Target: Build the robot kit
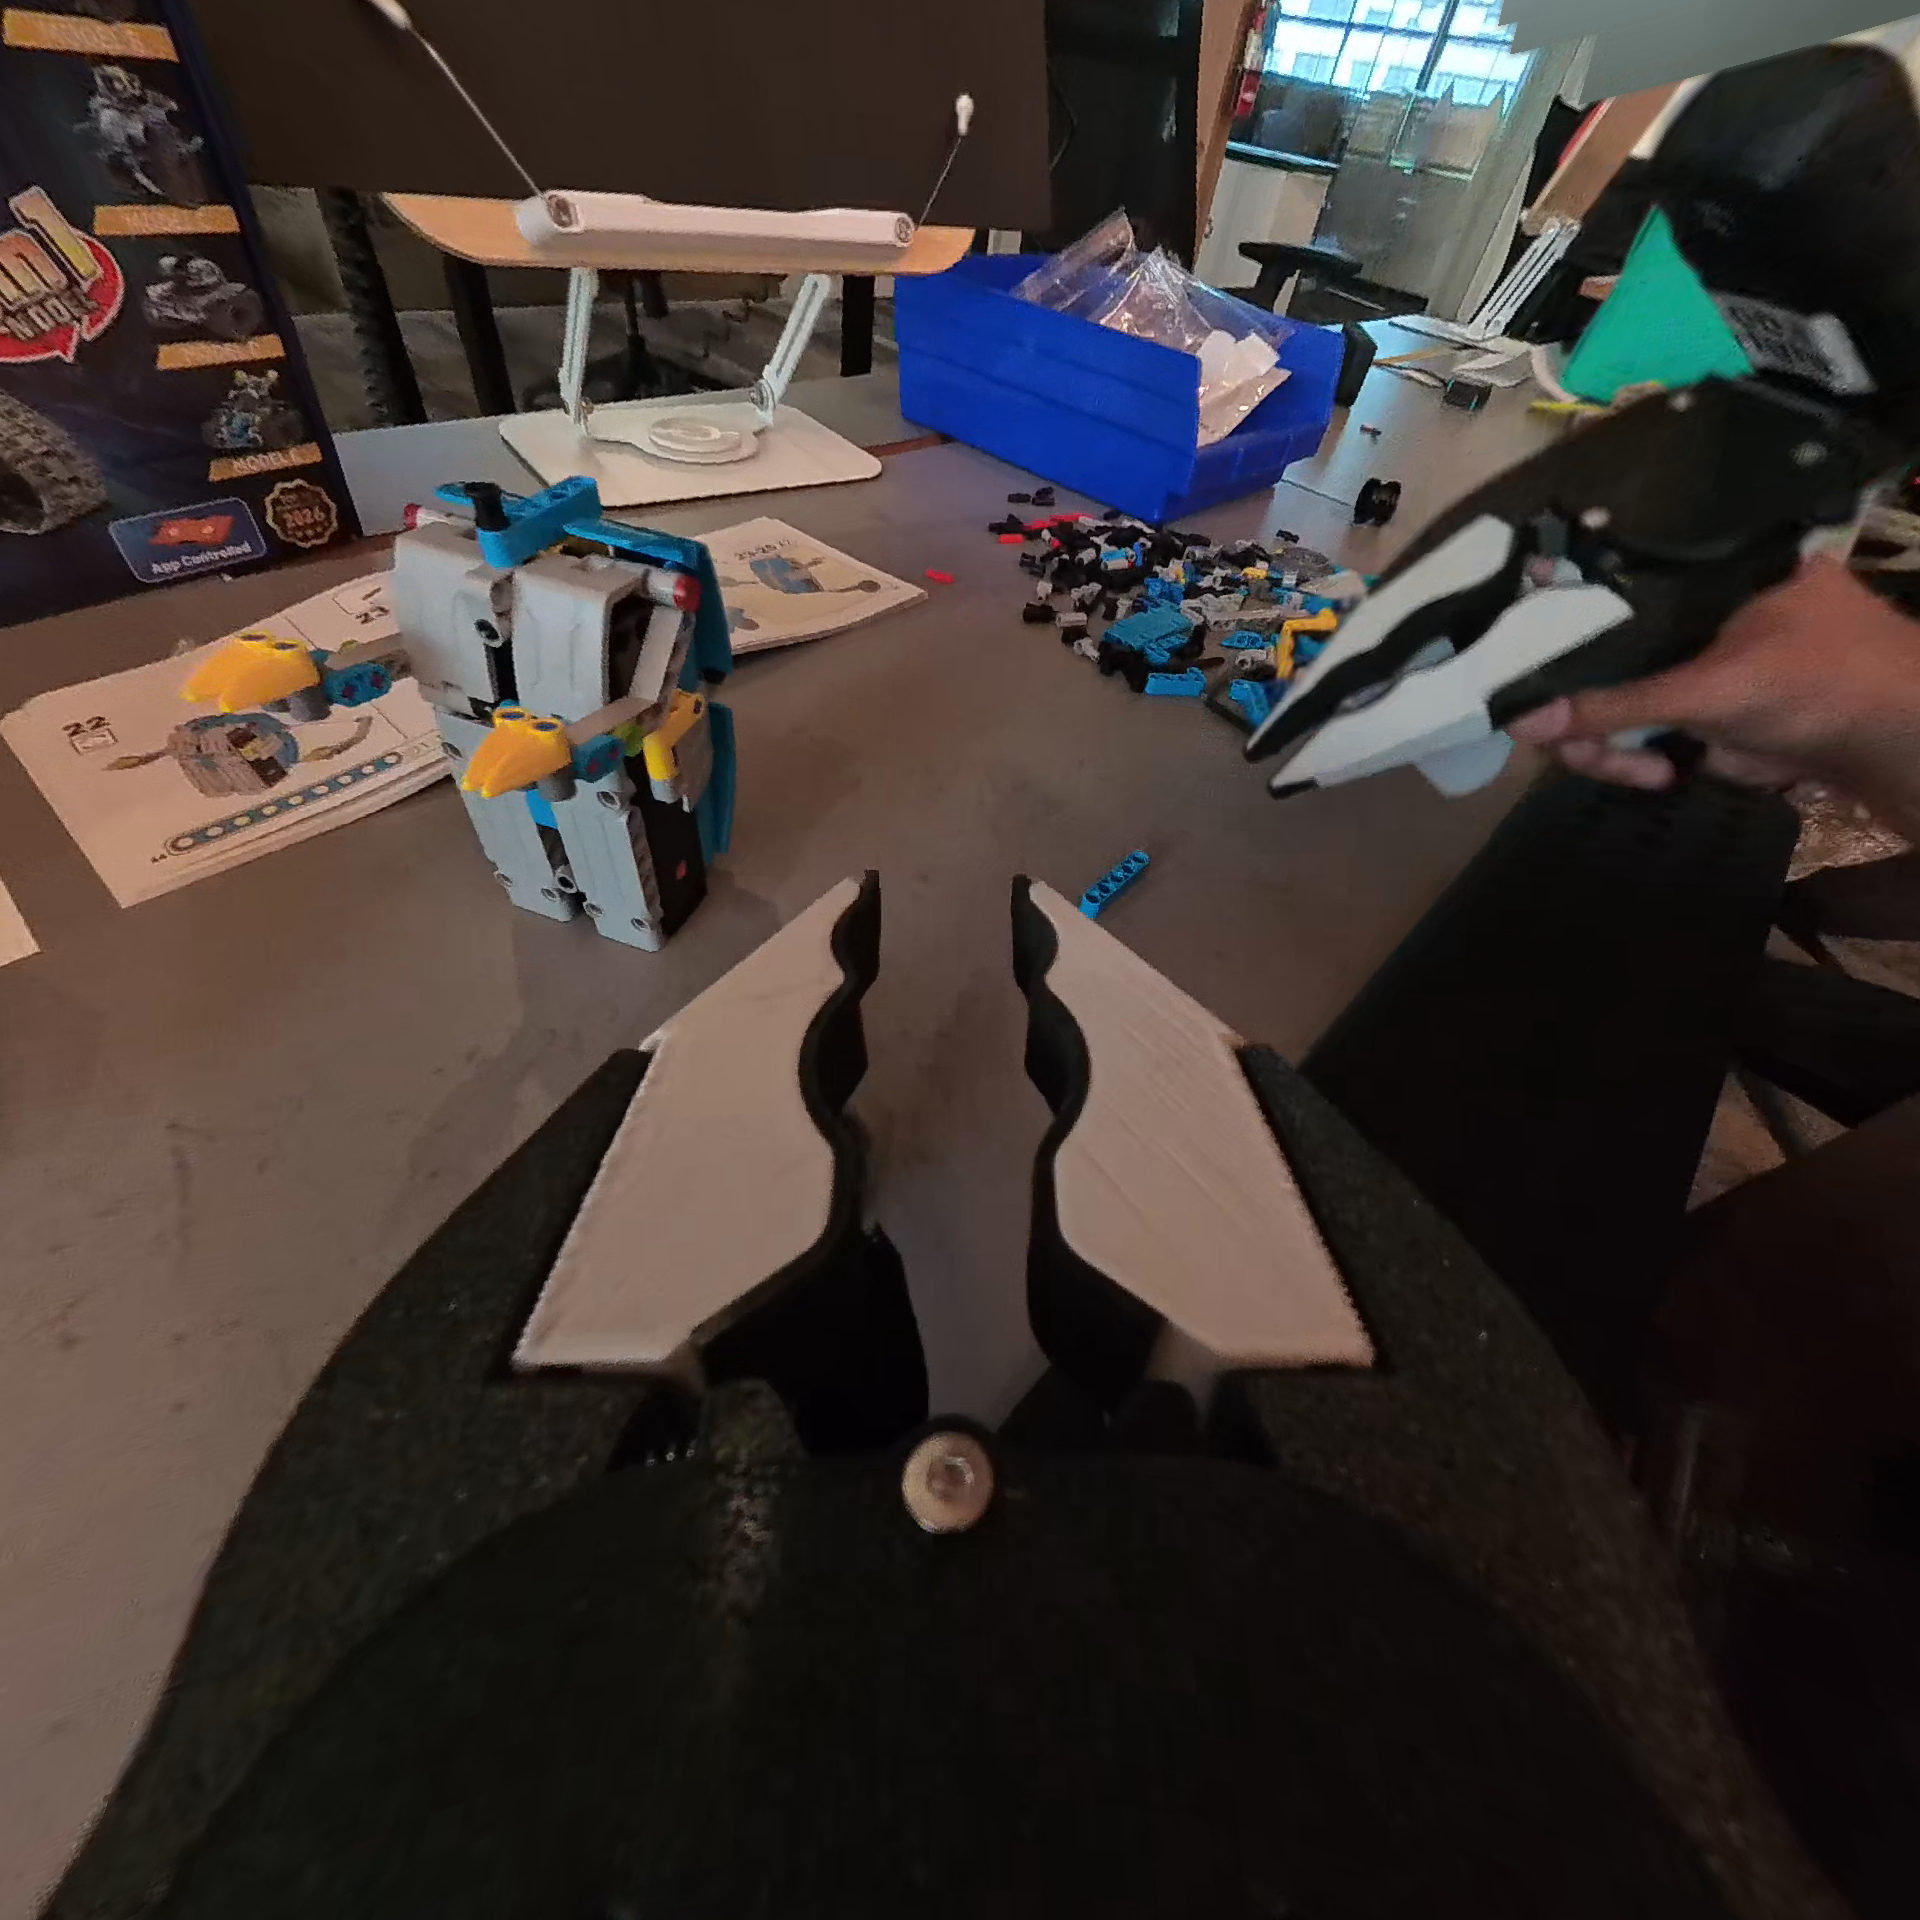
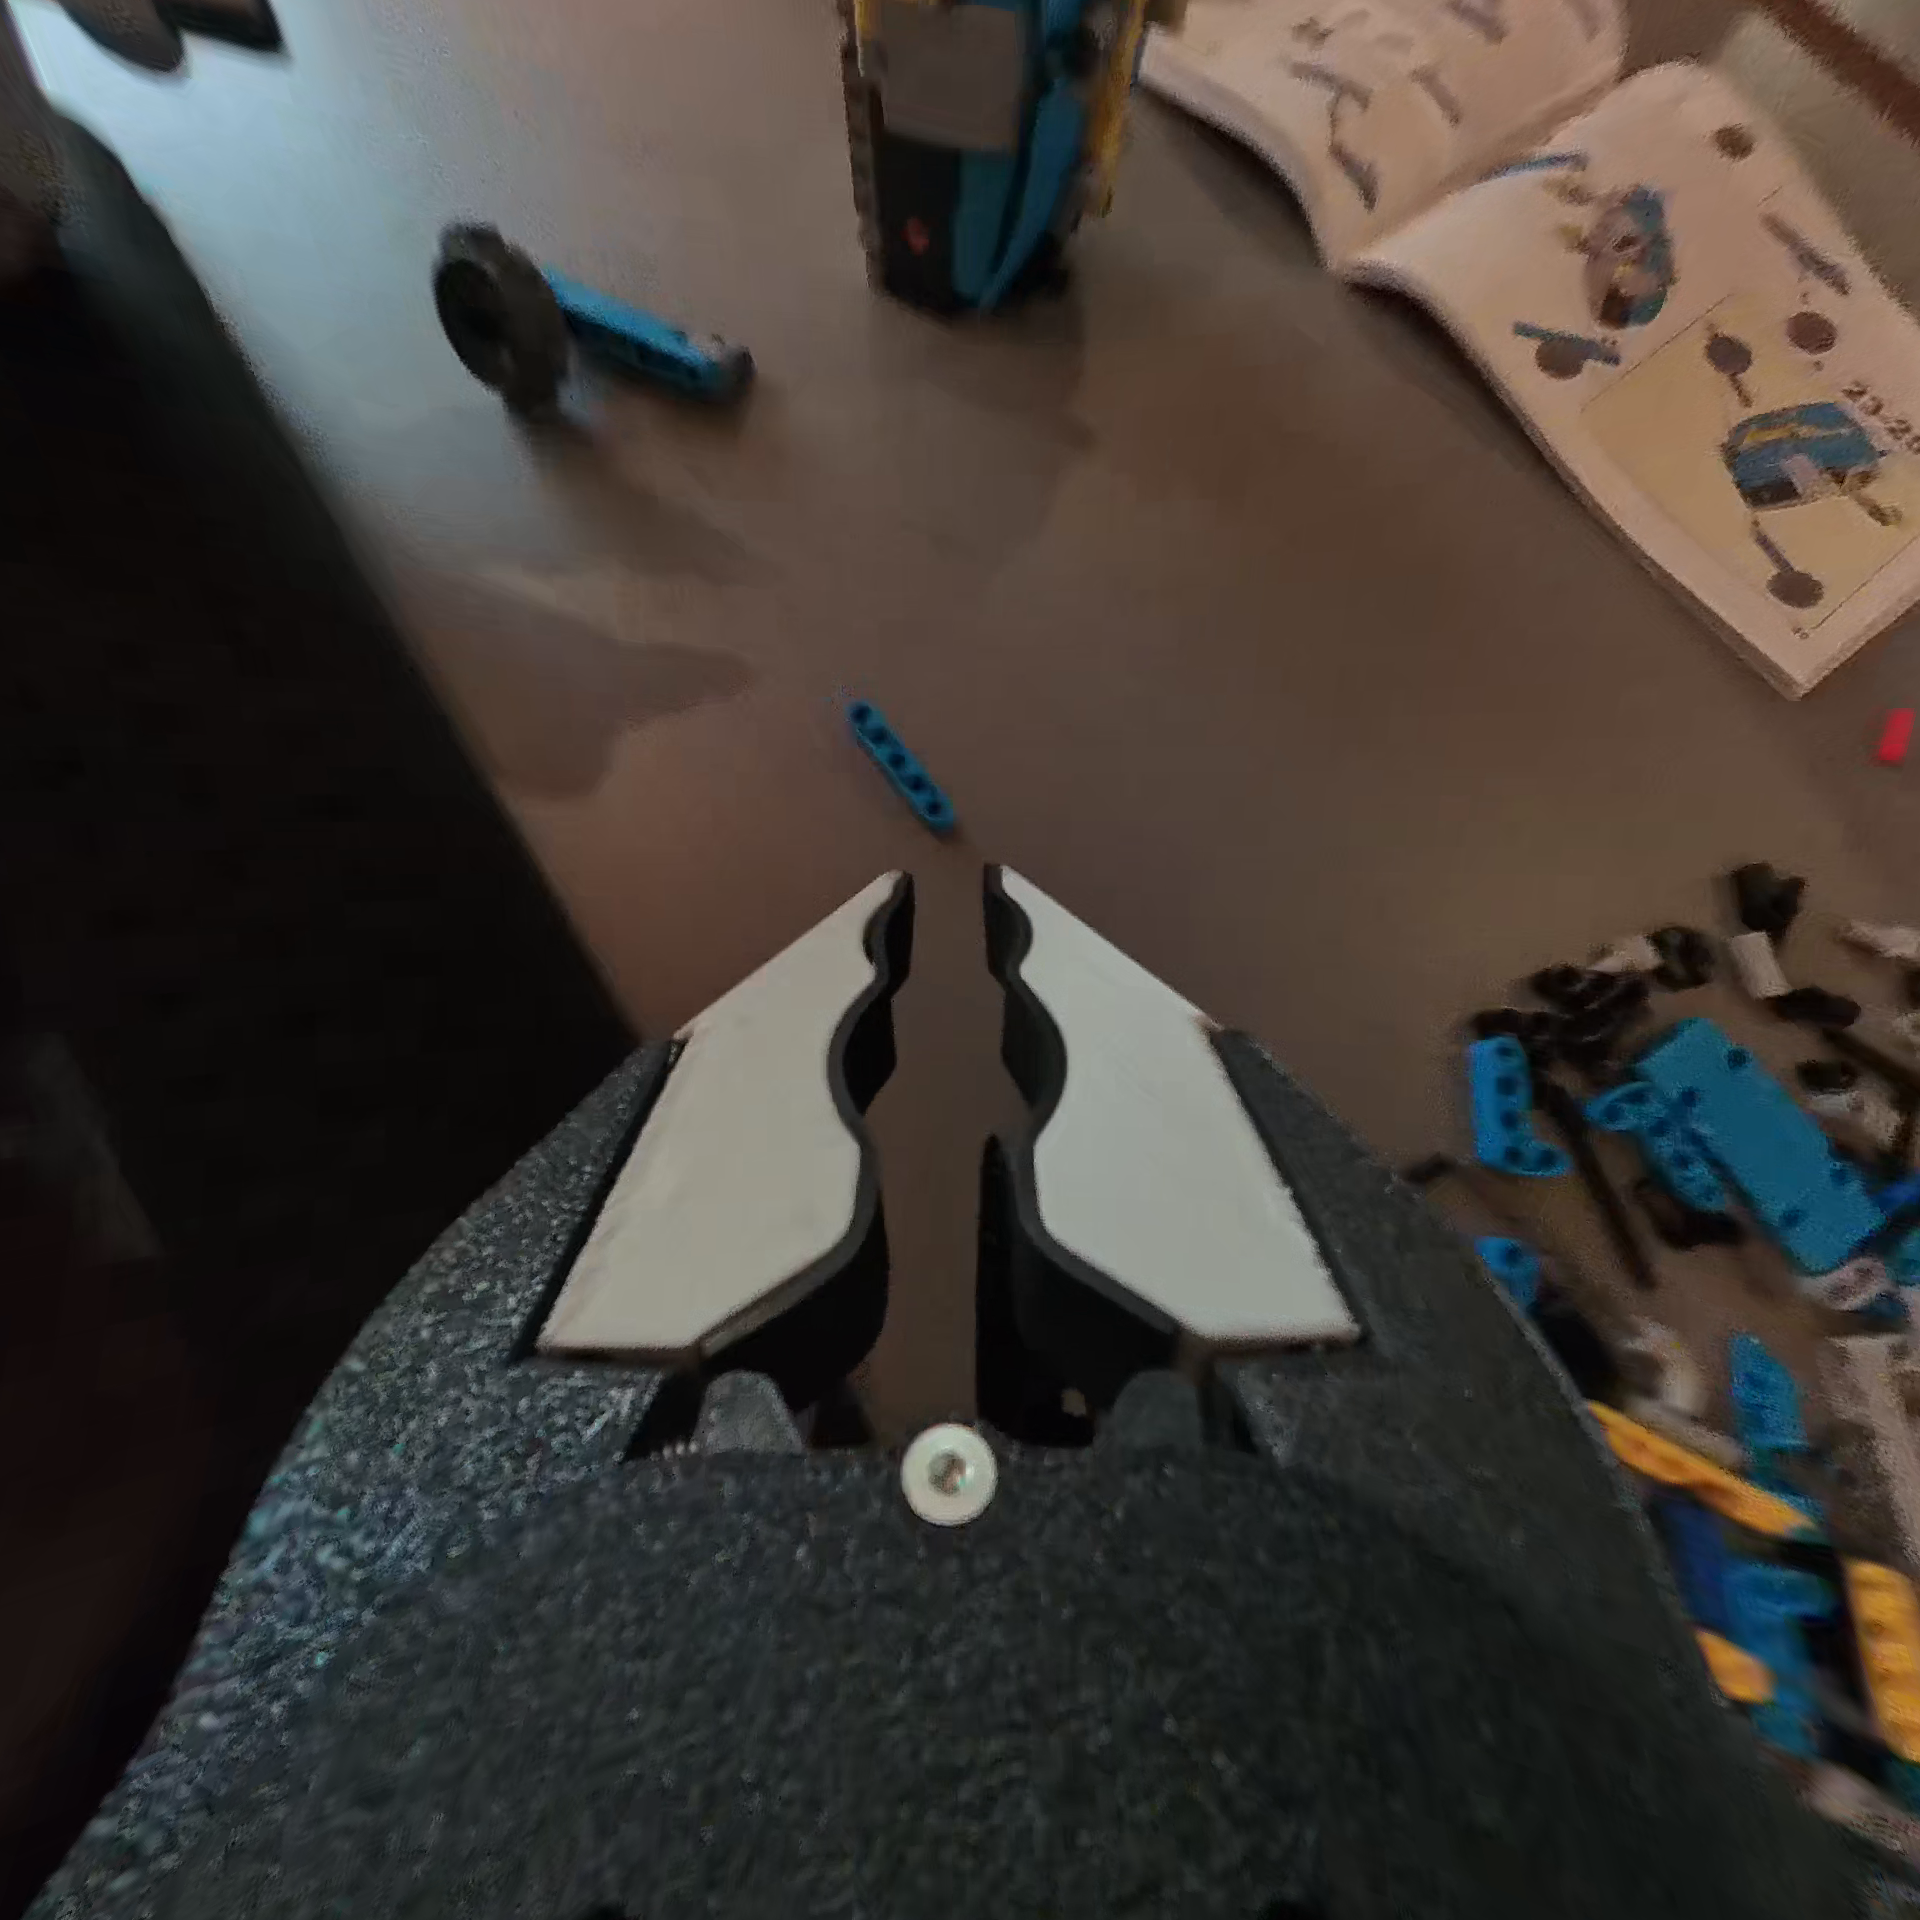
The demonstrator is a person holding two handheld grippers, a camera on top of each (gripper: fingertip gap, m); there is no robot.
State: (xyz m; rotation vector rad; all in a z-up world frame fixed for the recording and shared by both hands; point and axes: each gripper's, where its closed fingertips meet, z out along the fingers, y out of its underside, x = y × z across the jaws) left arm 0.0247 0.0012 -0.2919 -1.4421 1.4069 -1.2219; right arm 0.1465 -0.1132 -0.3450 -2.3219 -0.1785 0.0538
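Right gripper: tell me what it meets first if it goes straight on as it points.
Most likely the small blue beam, lying just ahead of the right gripper, slightly left of its line; depth is uncertain.

The left gripper [image 1: 945, 883] hangs empty above the grey surface [image 1: 312, 1091], its fingers parted, with nothing between them. Nearest it is a small blue beam with a row of holes [image 1: 1113, 882], lying flat just right of the gripper's tip. A block-built robot model [image 1: 582, 717], grey, blue and yellow, stands upright ahead and to the left of that beam. The right gripper [image 2: 948, 873] hovers empty with a narrower gap, its tips just short of the same blue beam [image 2: 901, 766].
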